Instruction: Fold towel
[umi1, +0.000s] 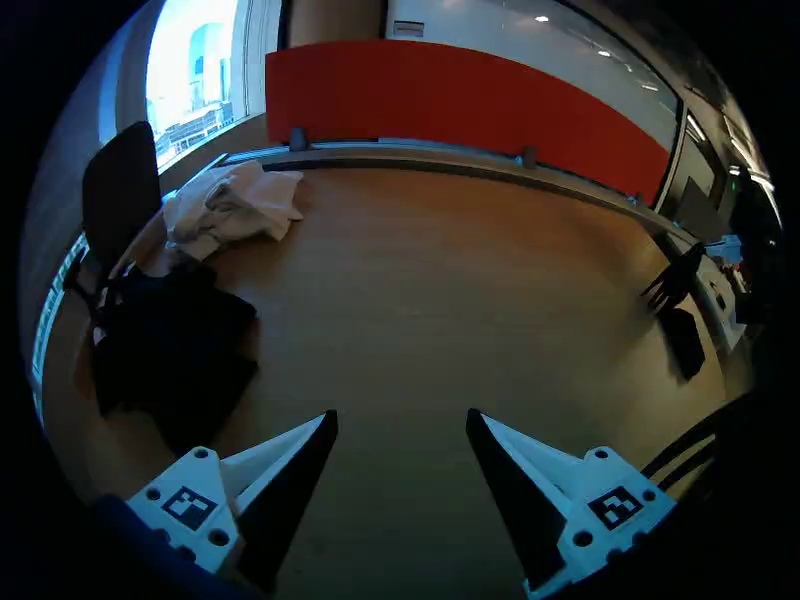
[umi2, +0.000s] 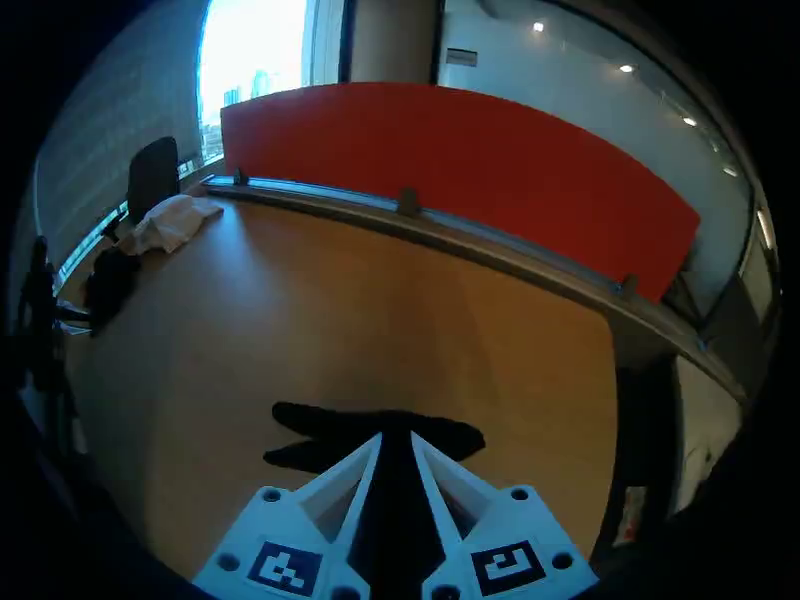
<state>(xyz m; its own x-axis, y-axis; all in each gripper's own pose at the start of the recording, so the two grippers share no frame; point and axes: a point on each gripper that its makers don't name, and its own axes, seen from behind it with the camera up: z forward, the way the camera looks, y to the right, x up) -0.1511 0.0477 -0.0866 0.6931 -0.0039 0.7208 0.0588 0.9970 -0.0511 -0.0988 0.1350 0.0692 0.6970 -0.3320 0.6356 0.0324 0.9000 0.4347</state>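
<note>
Nearest the lens in the left gripper view, the left gripper stood with its two fingers spread wide, nothing between them, over bare wood. In the right gripper view the right gripper had its fingers drawn narrow, almost together. A flat dark shape spread on the wood at their tips, and I could not tell whether it was cloth pinched in the claw or just shadow.

Beneath both lay the broad wooden table, its far edge backed by a long red partition. A black chair stood at the table's far left end, by a bright window. A dark heap sat on the table's left side, near the chair. Just beyond that heap lay the towel, white and crumpled in a loose pile at the far left corner, well apart from both grippers.
</note>
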